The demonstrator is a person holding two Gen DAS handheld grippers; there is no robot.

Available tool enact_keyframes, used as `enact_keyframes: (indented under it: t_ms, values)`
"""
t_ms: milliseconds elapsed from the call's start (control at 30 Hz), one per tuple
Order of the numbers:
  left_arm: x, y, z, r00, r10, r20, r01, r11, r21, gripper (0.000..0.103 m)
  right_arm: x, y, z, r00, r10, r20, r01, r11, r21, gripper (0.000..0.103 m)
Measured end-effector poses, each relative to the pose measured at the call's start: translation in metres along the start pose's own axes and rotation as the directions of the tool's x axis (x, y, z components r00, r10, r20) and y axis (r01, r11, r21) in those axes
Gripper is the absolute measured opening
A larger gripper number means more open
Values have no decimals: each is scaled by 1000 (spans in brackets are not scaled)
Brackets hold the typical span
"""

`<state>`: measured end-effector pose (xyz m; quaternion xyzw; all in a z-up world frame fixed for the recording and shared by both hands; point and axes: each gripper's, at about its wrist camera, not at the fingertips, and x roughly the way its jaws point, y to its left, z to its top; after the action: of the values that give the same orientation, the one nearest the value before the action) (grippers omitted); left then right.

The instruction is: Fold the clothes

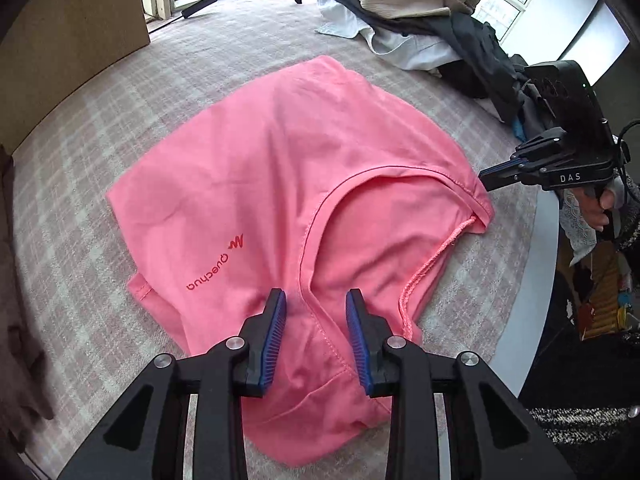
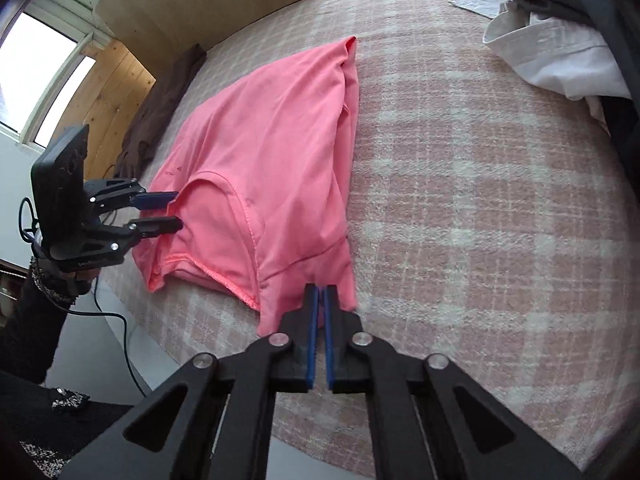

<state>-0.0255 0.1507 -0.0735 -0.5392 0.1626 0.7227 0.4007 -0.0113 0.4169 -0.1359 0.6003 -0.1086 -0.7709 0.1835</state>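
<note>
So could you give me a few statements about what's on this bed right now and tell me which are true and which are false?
1. The pink shirt lies on a pink-and-white checked cover. True.
2. The left gripper is clamped shut on the shirt. False: its jaws stand apart over the neckline.
3. The right gripper is shut at the shirt's edge. True.
4. The shirt carries red lettering. True.
5. The pile of other clothes sits on top of the pink shirt. False: it lies apart, further back on the cover.
</note>
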Motion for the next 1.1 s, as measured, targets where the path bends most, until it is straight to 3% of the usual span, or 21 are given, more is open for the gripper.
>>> enact_keyframes:
  t_ms: [67,133,167,200,267,300,433,500,533,567,667,733,833,900,1000,1100]
  values:
    - [-16,3,0,999,1,39,-1,1000,-11,32,-13,-7,-5,999,-31,-12,31,999,17,3]
    - [-27,8,6,996,-10,85,13,999,-33,35,-29,-8,6,998,21,56,-24,999,36,3]
    - [-28,10,11,995,-5,99,9,999,-37,35,-37,-8,12,994,49,93,-53,998,43,10]
    - [-27,11,17,994,14,106,-11,999,-32,35,-38,-4,20,992,59,115,-63,998,25,27]
    - [-22,13,30,993,51,110,-49,999,-21,35,-32,9,37,989,72,131,-68,997,-31,50]
    - [-21,16,38,991,58,121,-54,998,-31,35,-24,13,41,992,63,110,-57,997,-55,50]
    - [-10,26,69,987,21,158,-14,999,-50,35,5,18,39,1000,15,20,-13,995,-103,50]
    - [9,32,78,992,60,108,-57,998,-34,35,11,15,34,999,42,-3,-42,995,-91,43]
    - [21,35,81,993,91,73,-89,996,-28,35,12,12,30,998,58,-13,-59,995,-76,13]
    - [31,37,79,994,107,34,-106,994,-19,35,10,10,26,998,60,-23,-61,995,-74,4]
    - [33,35,75,994,101,37,-101,995,-2,36,5,3,14,997,53,-55,-57,995,-79,4]
    - [28,34,73,993,110,43,-110,994,-4,36,-8,0,14,999,41,-33,-43,997,-69,5]
    - [9,34,70,993,67,97,-63,997,-45,36,-35,-3,34,994,40,103,-35,998,-44,14]
    - [-4,34,65,990,40,136,-30,997,-73,36,-42,3,54,985,40,170,-29,997,-70,14]
    - [-13,29,53,987,-34,156,51,993,-105,36,-23,16,100,977,98,190,-76,990,-116,14]
    - [-9,9,36,981,-121,153,132,989,-63,36,12,24,141,979,153,136,-136,982,-130,14]
